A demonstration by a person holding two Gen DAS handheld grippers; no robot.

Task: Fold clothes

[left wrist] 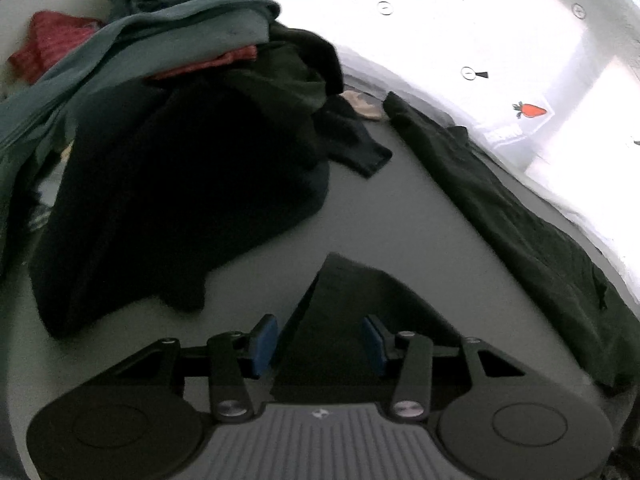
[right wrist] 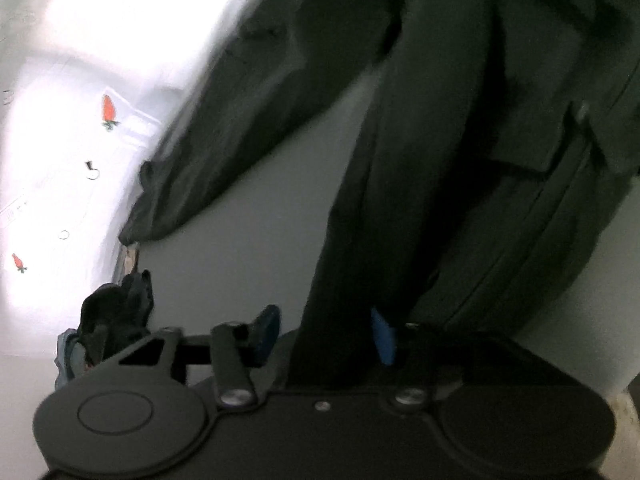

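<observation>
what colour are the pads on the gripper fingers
Blue; the pads show best in the left wrist view.

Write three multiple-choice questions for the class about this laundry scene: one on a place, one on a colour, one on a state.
1. Where does the teal garment lie?
A. on top of the pile of clothes
B. between the jaws
C. on the white sheet

2. What colour are the pads of the left gripper?
A. red
B. blue
C. yellow

3. How do the left gripper's jaws stand?
A. shut tight on nothing
B. apart, with a corner of dark cloth between them
C. out of view

Answers:
1 A, as the teal cloth is draped over the red and black clothes.
2 B, as both pads show blue at the fingertips.
3 B, as there is a gap between the left-hand pad and the cloth.
</observation>
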